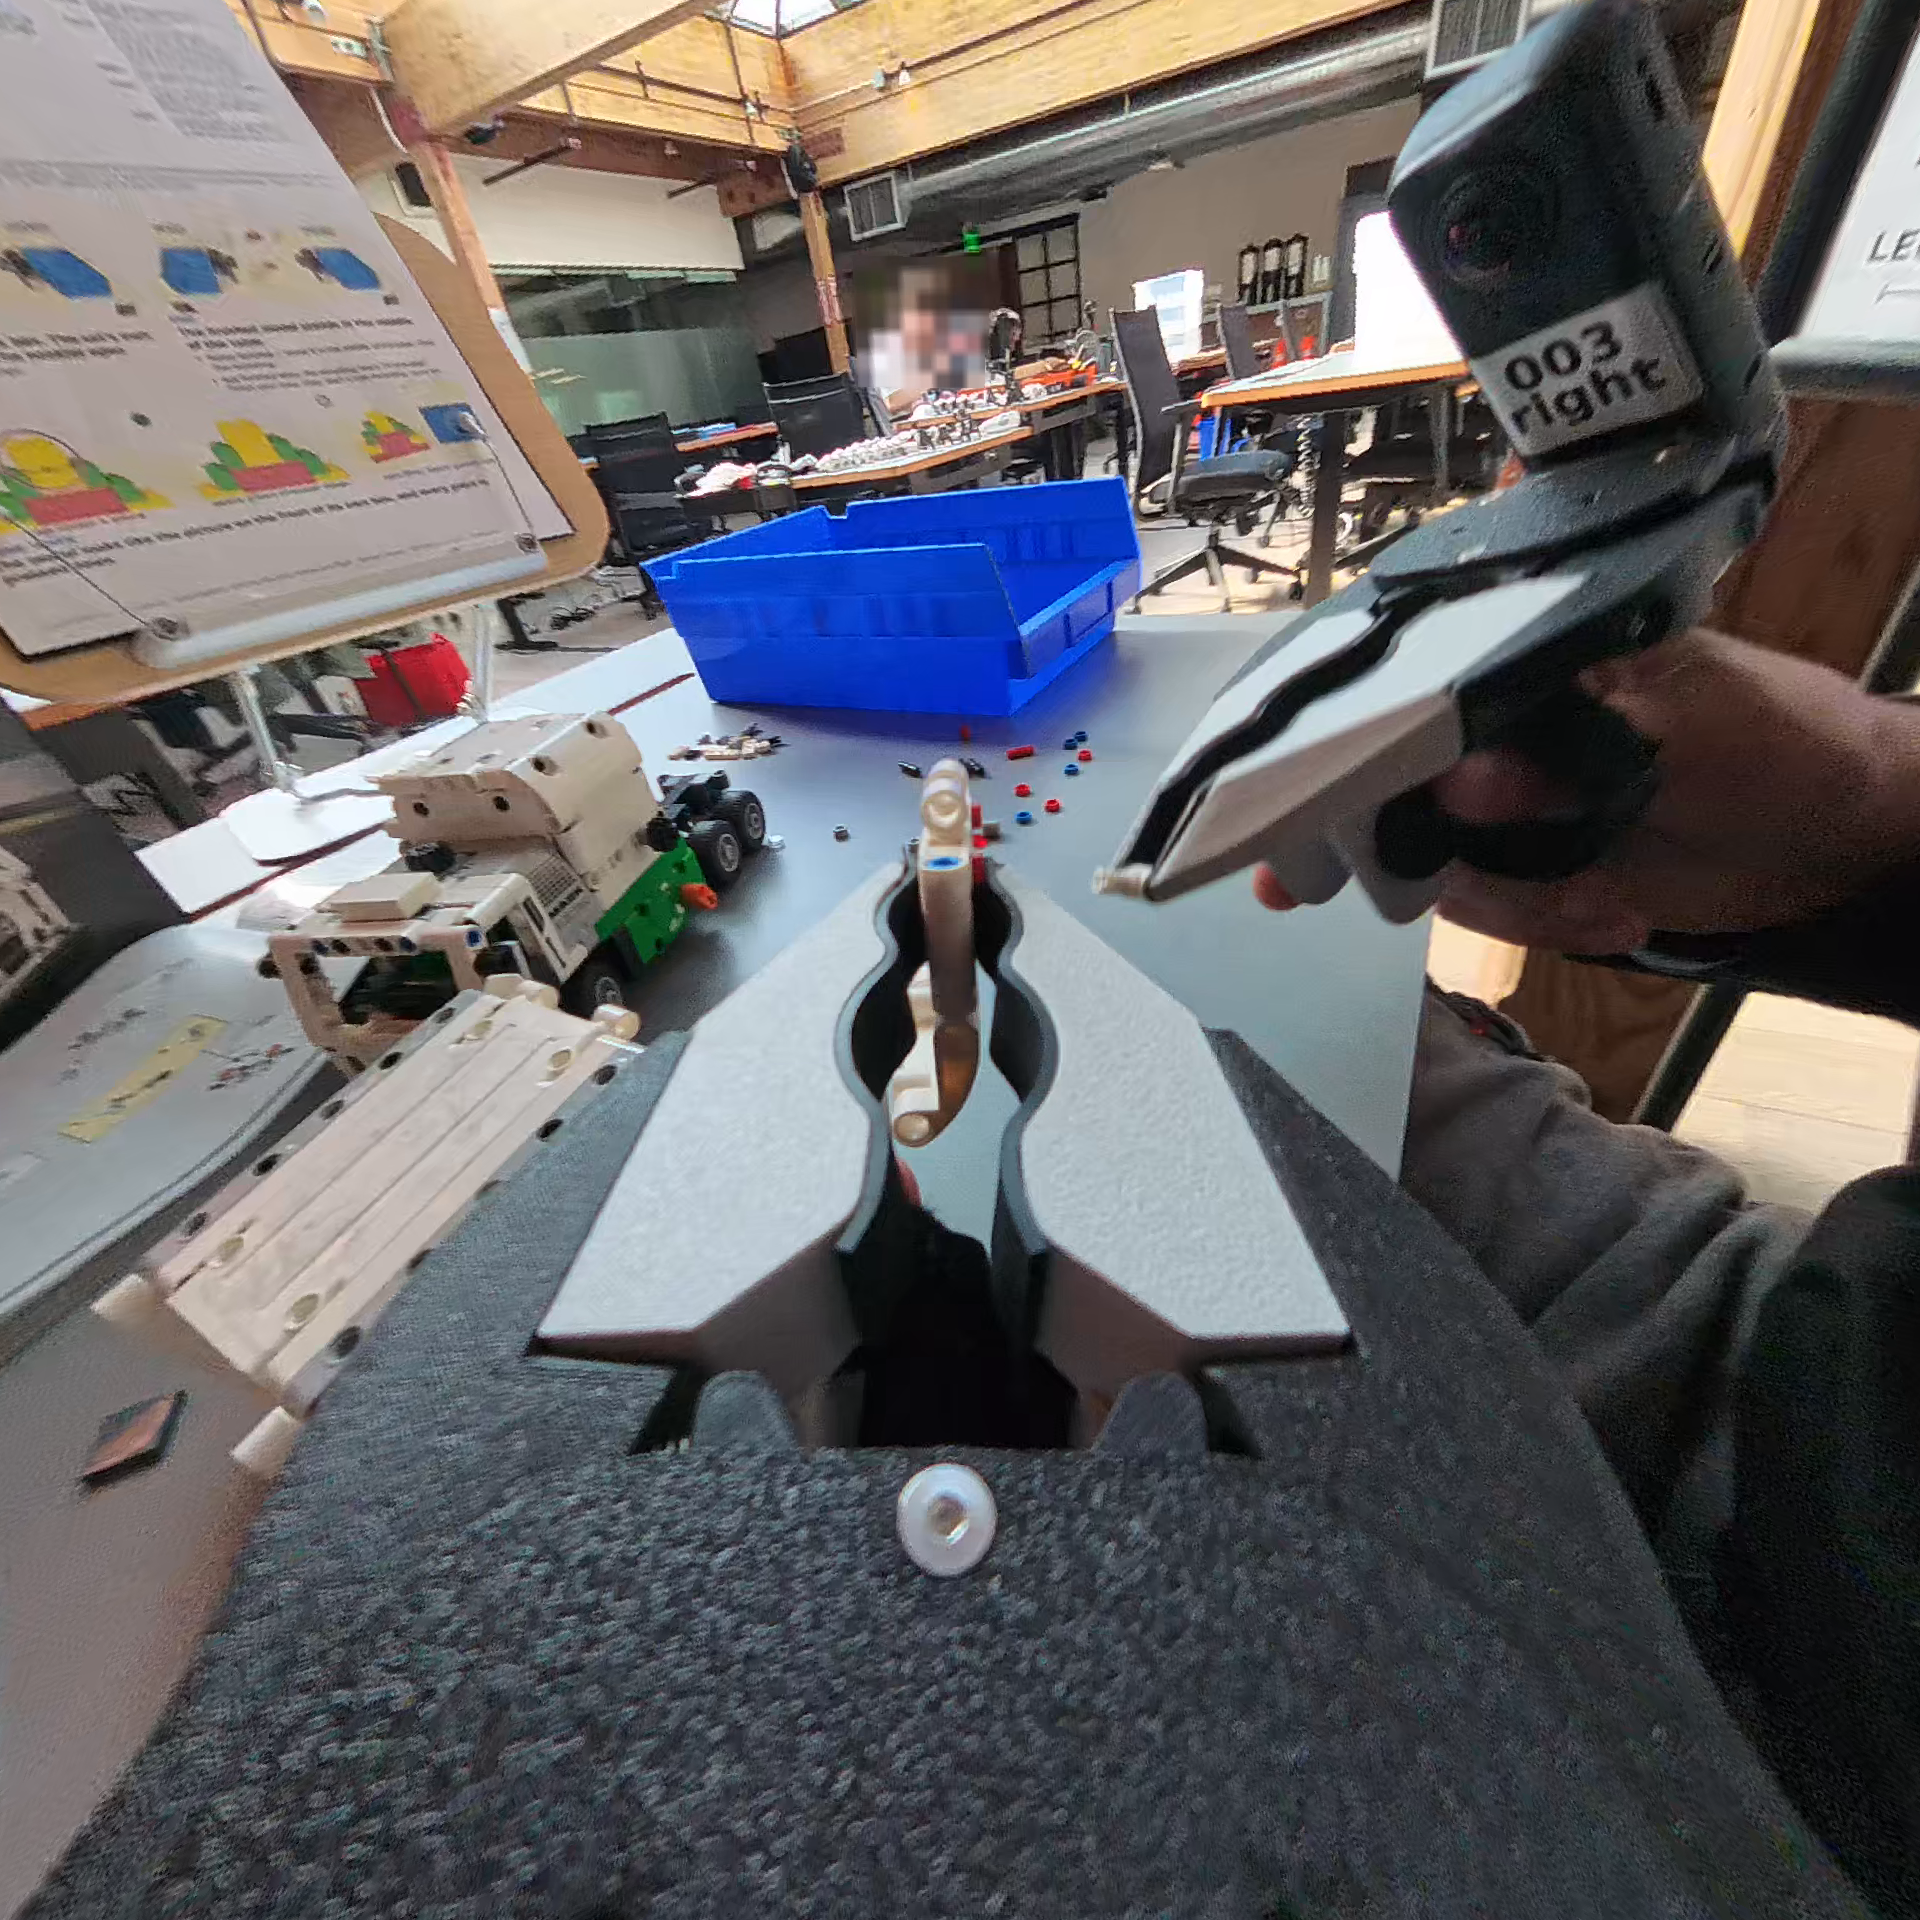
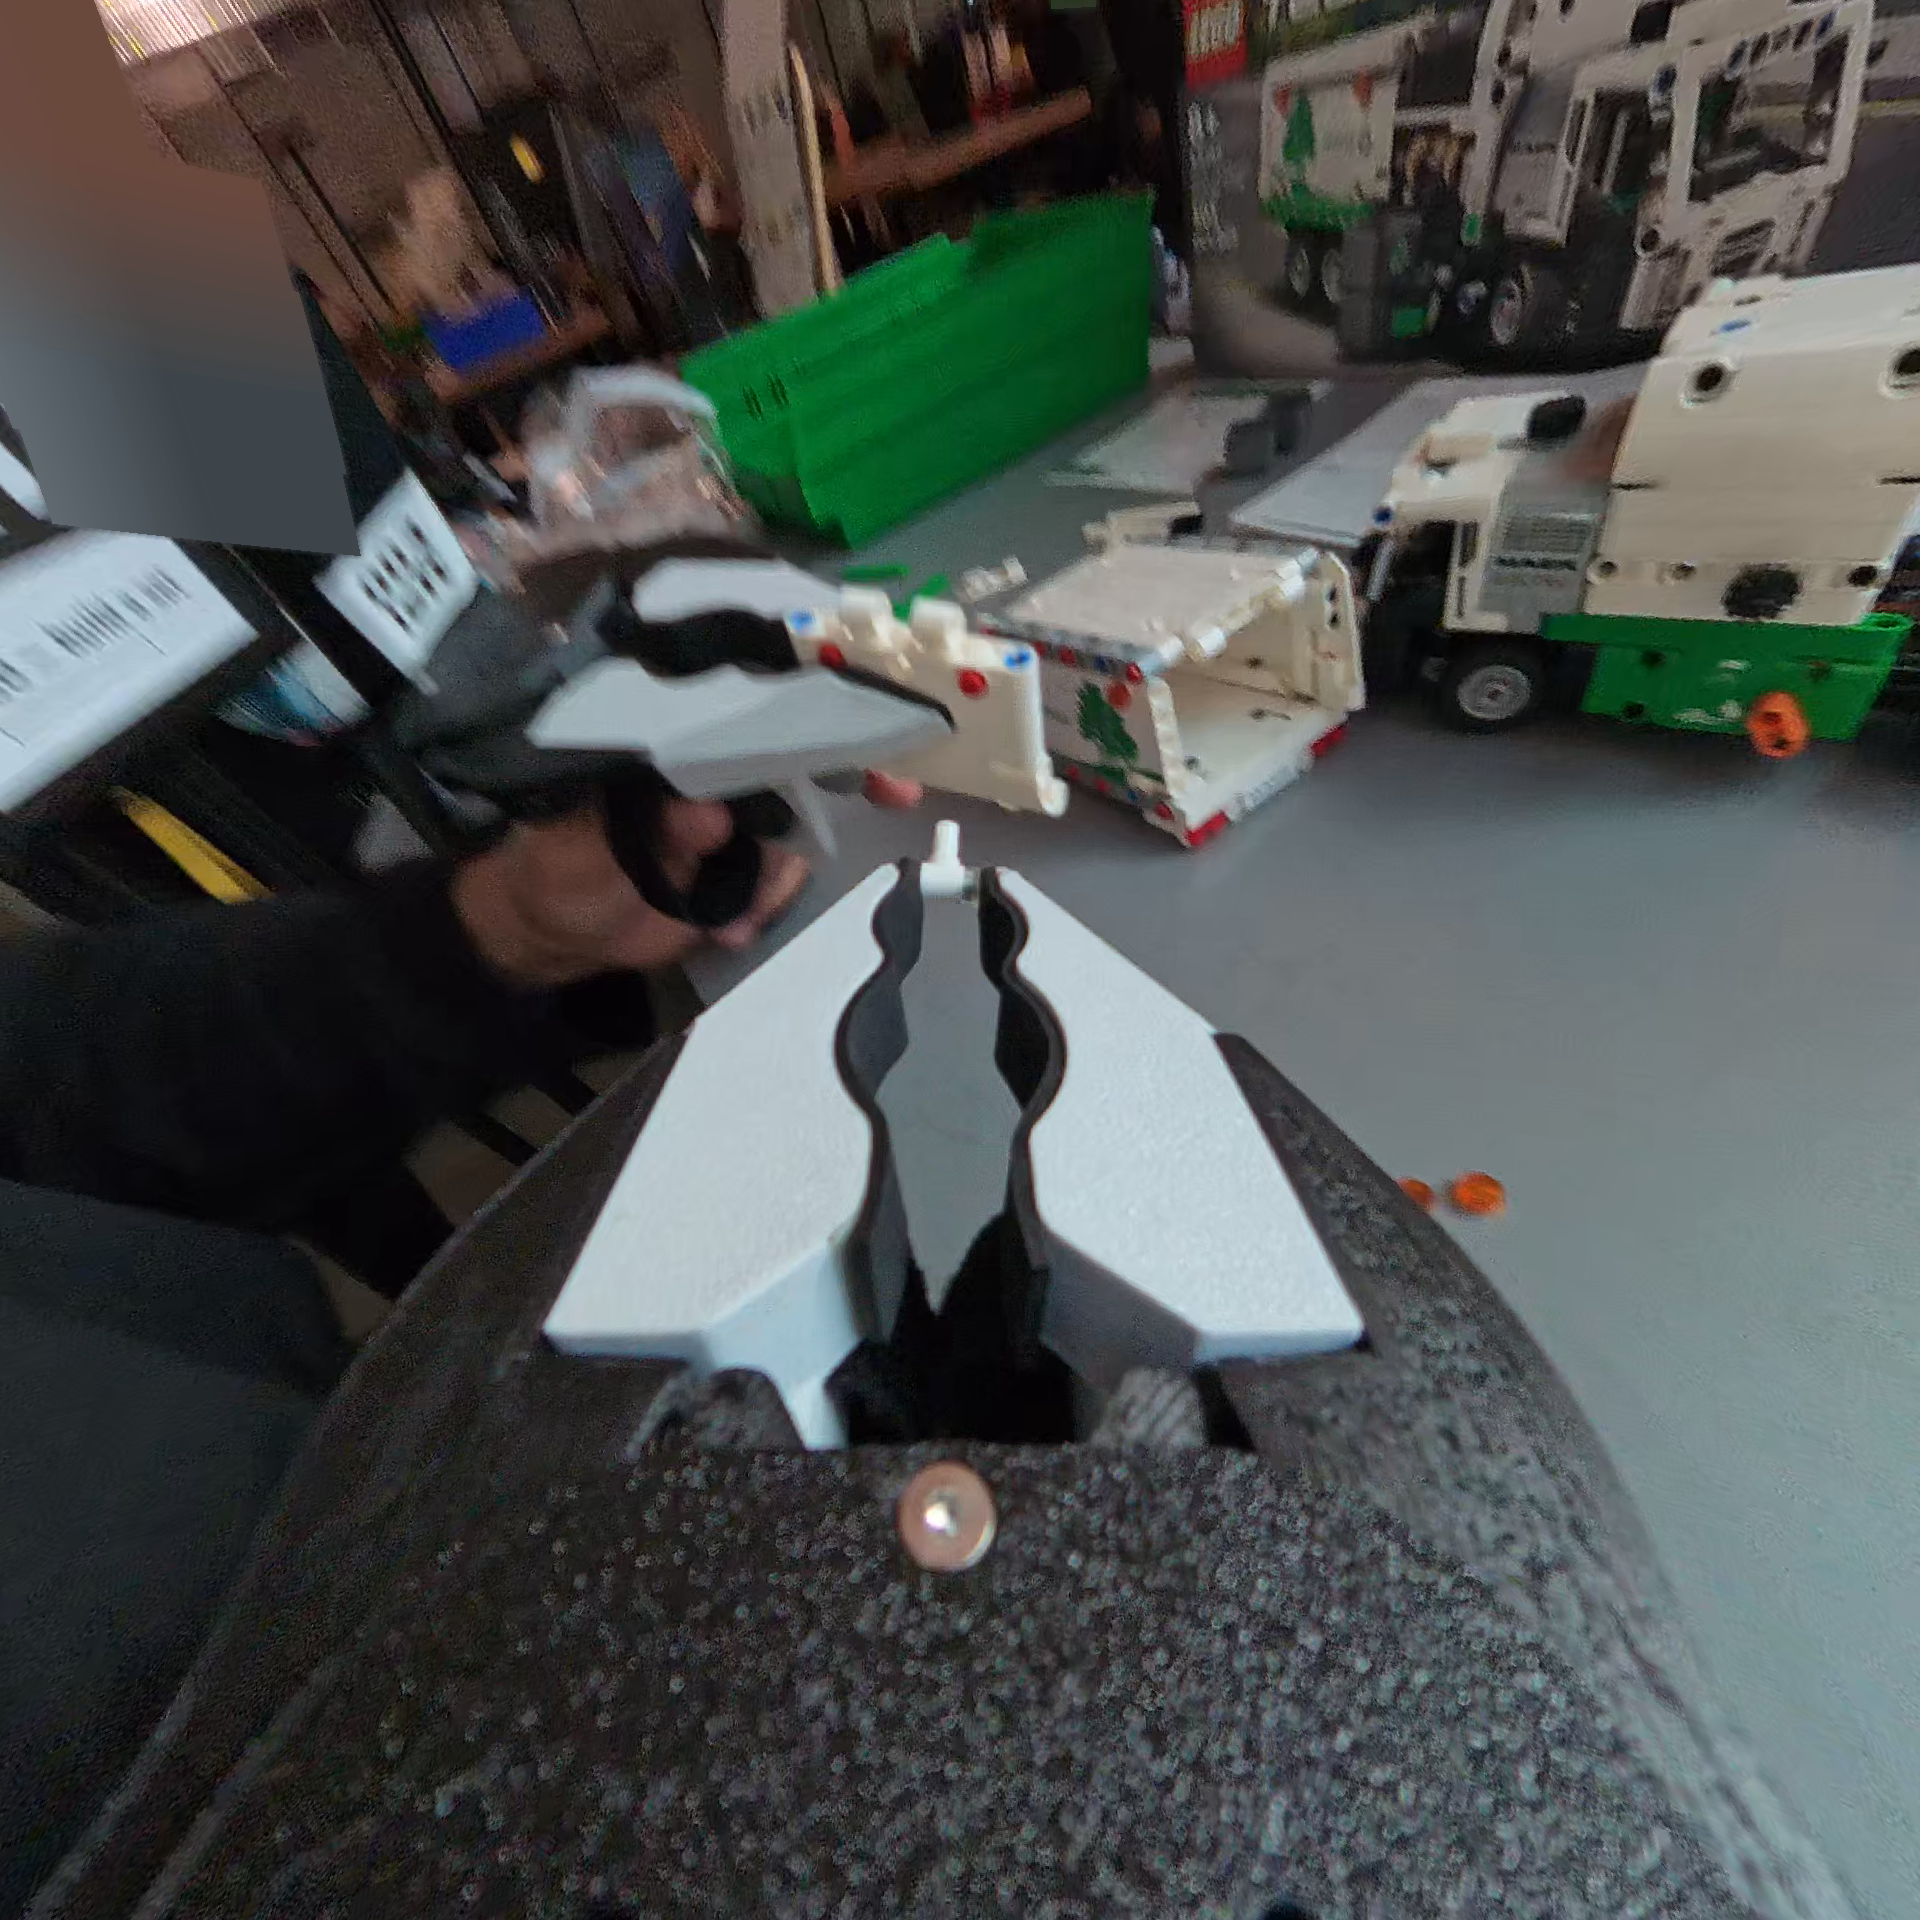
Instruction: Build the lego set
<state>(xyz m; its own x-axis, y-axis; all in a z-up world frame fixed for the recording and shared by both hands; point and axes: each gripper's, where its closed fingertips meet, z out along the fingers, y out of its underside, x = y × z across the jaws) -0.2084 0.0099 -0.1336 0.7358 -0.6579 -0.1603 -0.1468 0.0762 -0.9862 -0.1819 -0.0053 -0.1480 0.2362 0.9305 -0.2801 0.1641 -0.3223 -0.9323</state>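
Note:
My left gripper [image 1: 945,873] is shut on a white lego panel [image 1: 948,966], seen edge-on between the fingers. In the right wrist view the left gripper [image 2: 883,665] holds this panel [image 2: 977,727] in the air; it carries red and blue pins. My right gripper [image 2: 945,881] is shut on a small white connector pin [image 2: 943,862], just below and in front of the panel, not touching it. In the left wrist view the right gripper [image 1: 1127,883] hovers to the right with the pin [image 1: 1114,883] at its tip. The white and green lego truck [image 1: 540,862] stands on the table.
A white truck-body section [image 2: 1195,686] lies beside the truck [image 2: 1662,540]. Another white panel assembly [image 1: 384,1174] lies at lower left. Loose small pieces [image 1: 1029,779] lie before a blue bin [image 1: 904,603]. A green bin [image 2: 935,395], the set's box [image 2: 1558,156], orange studs [image 2: 1475,1193] and an instruction stand [image 1: 208,312] surround the work area.

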